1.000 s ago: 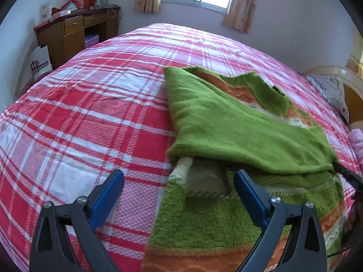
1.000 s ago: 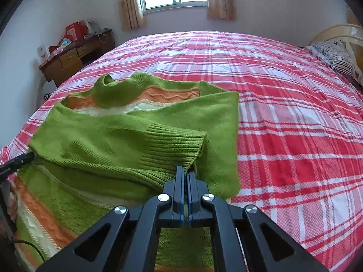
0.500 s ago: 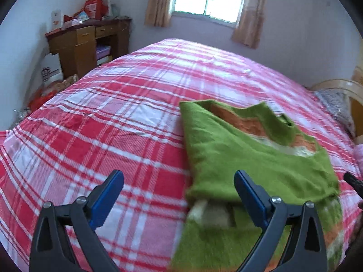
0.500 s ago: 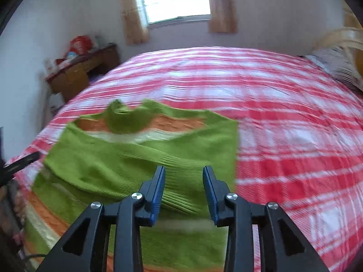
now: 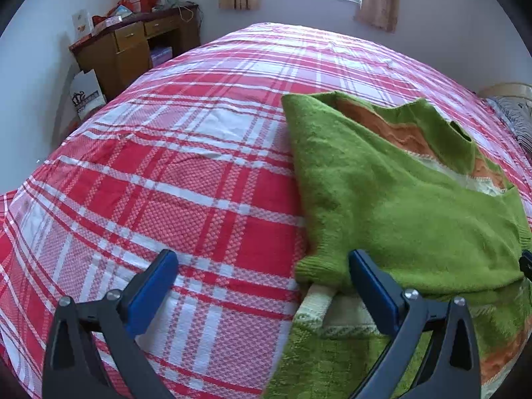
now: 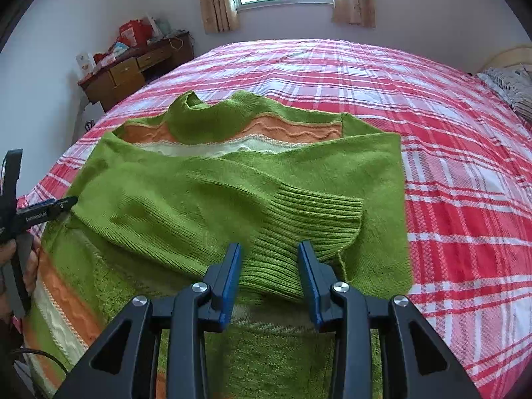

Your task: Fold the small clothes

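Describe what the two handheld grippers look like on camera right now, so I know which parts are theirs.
Both the left gripper and the right gripper have black angular plastic frames with triangular cut-outs and round silver screw heads. Each finger carries a flat blue pad. In the right wrist view the left gripper's black side shows white lettering, too small to read, and a thin black cable trails below it.

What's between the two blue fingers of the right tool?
The ribbed cuff of the green sweater's folded sleeve. In the right wrist view it lies between the right tool's fingers, which stand apart and do not press on it.
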`<state>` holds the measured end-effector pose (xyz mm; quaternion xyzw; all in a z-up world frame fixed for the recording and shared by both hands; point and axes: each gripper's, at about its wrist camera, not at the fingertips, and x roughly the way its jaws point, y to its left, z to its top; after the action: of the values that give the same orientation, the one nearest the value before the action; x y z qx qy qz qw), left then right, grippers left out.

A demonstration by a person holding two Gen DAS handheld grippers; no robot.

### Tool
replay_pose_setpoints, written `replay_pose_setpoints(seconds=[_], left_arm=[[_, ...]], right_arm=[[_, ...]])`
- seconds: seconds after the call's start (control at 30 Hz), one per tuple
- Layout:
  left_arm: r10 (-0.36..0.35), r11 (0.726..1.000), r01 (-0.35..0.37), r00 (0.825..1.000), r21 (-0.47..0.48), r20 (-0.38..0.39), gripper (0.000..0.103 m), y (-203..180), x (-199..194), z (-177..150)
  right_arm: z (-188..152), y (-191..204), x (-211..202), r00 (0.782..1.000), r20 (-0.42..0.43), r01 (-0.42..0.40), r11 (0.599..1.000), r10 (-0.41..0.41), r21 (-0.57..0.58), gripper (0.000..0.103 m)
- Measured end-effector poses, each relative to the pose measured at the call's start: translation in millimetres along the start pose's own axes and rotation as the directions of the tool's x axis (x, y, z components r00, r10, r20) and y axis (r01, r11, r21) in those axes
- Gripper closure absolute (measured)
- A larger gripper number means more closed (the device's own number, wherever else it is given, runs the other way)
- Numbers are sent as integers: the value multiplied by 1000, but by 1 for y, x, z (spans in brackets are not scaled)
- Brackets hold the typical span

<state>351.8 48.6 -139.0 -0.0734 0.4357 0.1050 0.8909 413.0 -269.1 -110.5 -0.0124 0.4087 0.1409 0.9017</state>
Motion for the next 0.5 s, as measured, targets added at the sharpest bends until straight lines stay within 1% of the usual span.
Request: replay_pose_setpoints(seconds=[0.07, 0.17, 0.33, 0.43, 0.5], left_arm=[[-7, 1000, 7, 1000, 0, 0, 0, -1, 0, 0], [-35, 999, 35, 999, -4, 0, 0, 1, -3, -2], [-37, 999, 37, 999, 8, 15, 0, 1, -9, -8], [-39, 999, 39, 999, 7, 11, 0, 2, -8, -7], [-40, 999, 40, 999, 7, 17, 0, 3, -8, -7]], right_arm=[[2, -2, 3, 1000, -3, -2, 1000, 2, 8, 66], [4, 2, 5, 1000, 0, 10, 1000, -10, 2, 65], [3, -1, 3, 1000, 2, 2, 1000, -2, 14, 65], [9, 4, -2, 1000, -18, 15, 1000, -15, 2, 65], [16, 9, -5, 1000, -21, 4, 1000, -4, -13, 65]])
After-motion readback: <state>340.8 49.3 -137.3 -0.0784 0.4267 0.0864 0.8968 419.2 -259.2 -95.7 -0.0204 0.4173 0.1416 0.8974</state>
